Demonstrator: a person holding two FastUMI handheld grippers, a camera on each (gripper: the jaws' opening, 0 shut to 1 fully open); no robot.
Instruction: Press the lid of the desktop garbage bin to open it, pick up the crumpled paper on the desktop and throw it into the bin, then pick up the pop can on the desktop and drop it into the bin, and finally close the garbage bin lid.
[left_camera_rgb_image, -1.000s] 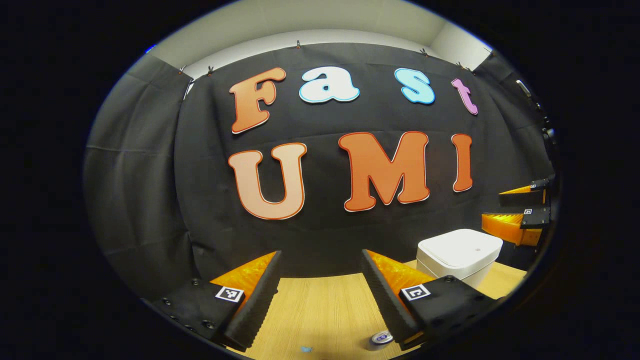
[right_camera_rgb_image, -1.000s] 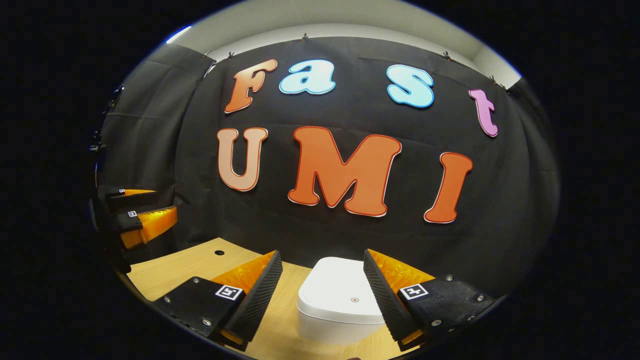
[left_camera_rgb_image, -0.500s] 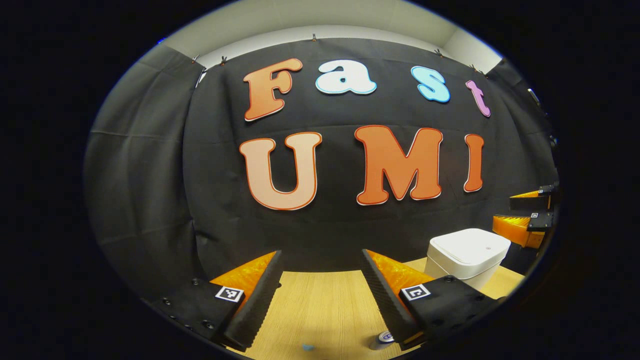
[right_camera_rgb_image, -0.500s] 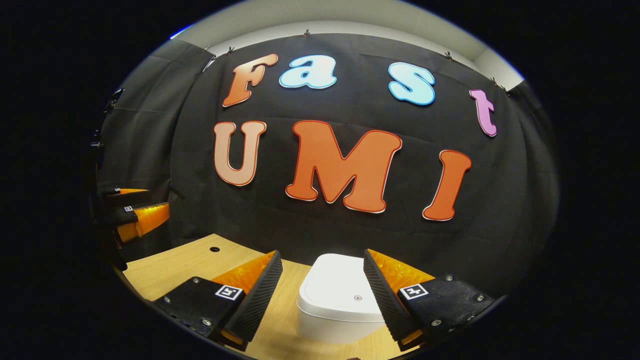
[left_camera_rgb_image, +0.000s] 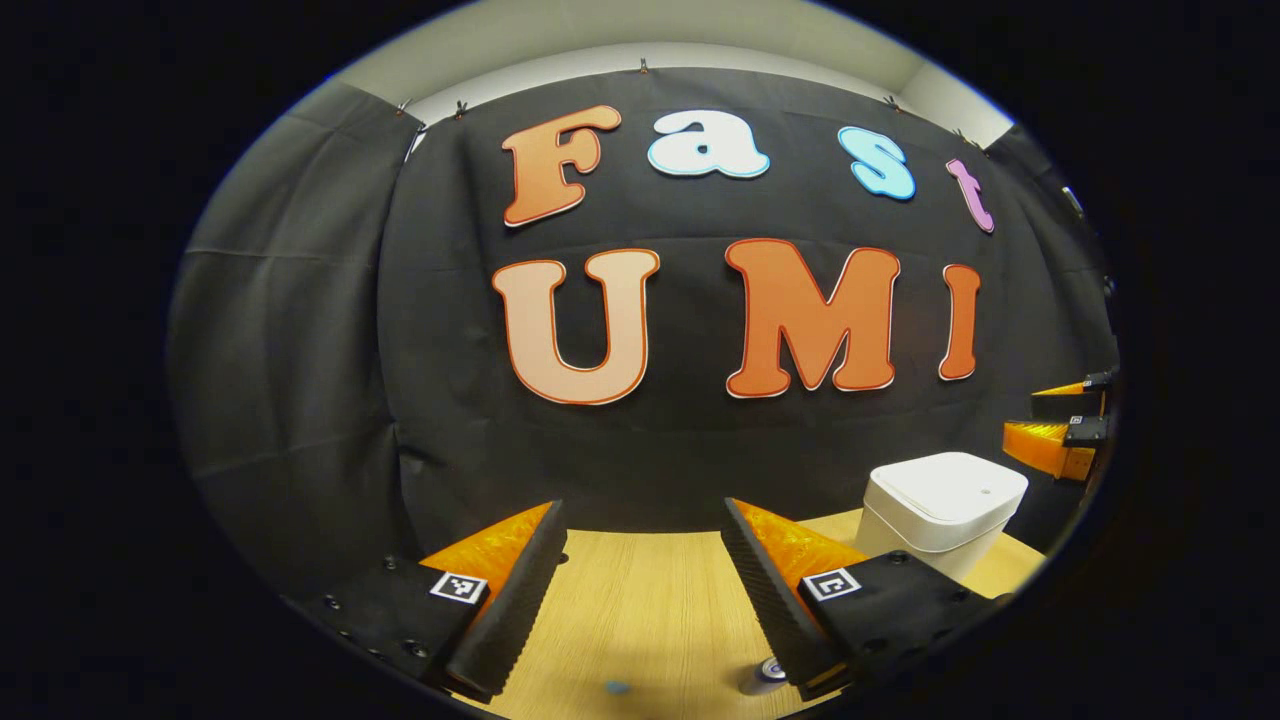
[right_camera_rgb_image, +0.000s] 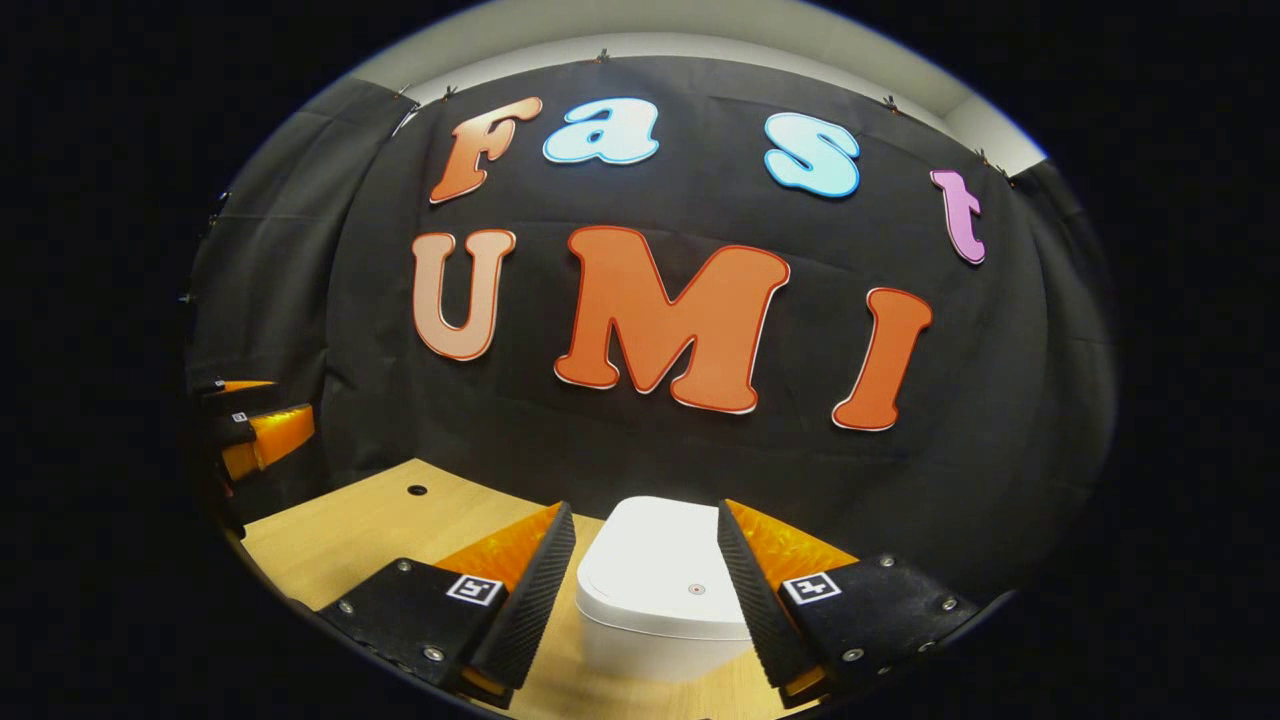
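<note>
A: Report the right gripper (right_camera_rgb_image: 640, 580) status.

B: Jaws parted wide, nothing held between them. Directly ahead and below, seen through the gap, sits the white rounded plastic desktop garbage bin (right_camera_rgb_image: 660, 620). Its flat white lid (right_camera_rgb_image: 655, 565) is down, with a small dot marking near the front edge. Neither finger touches the bin.

A: And the left gripper (left_camera_rgb_image: 640, 590)?

B: Also spread wide and empty. It hovers above the light wooden desktop (left_camera_rgb_image: 640, 610). Just beside the inner edge of its right-hand finger, low in the left gripper view, the silver top of a pop can (left_camera_rgb_image: 765, 675) shows; the rest is hidden by the finger. A small blue spot (left_camera_rgb_image: 617, 687) lies on the wood below the gap; what it is cannot be told.

A: Position of the bin relative to the left gripper?

B: Ahead and to its right, well apart, near the far desktop edge. The right gripper shows beyond it there.
</note>
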